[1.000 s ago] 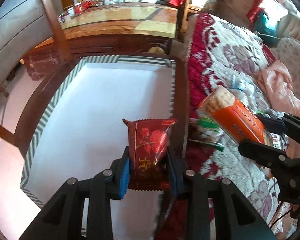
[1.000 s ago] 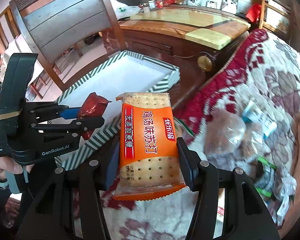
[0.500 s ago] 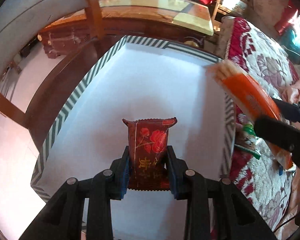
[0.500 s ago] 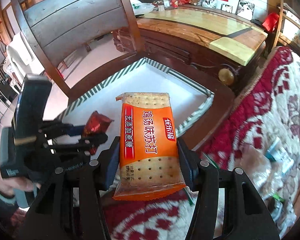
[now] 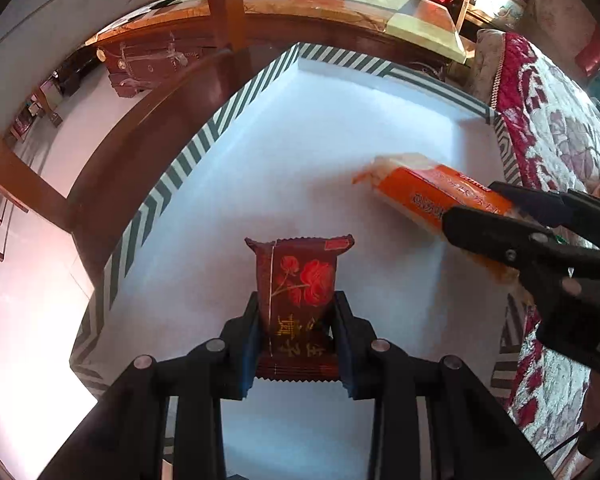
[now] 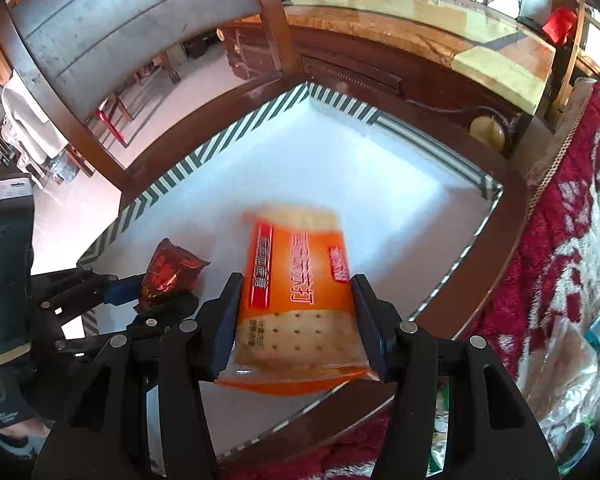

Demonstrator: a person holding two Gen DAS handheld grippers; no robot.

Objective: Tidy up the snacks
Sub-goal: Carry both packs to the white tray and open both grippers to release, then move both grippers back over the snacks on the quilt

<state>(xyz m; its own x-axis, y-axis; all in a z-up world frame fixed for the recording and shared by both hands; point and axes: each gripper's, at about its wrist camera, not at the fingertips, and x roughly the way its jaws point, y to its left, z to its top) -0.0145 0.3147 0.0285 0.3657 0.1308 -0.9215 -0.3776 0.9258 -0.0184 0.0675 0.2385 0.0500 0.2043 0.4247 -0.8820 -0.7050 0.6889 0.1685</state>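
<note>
Looking along the left wrist view: left gripper (image 5: 296,344) is clamped narrow on a dark red snack packet (image 5: 298,304) printed with a rose, held upright over the white floor of the striped-rim box (image 5: 188,164), toward its near end. Right gripper (image 5: 500,220) comes in from the side opposite that rim, carrying the orange cracker pack (image 5: 432,196) over the box floor; the pack is blurred.

Right wrist view: right gripper (image 6: 296,320) holds the orange cracker pack (image 6: 296,300) by its long edges, medium-wide, above the box (image 6: 164,188). Left gripper (image 6: 156,304) with the red packet (image 6: 168,276) sits just beside it, nearer the striped rim. Floral blanket (image 6: 560,240) lies outside the box.
</note>
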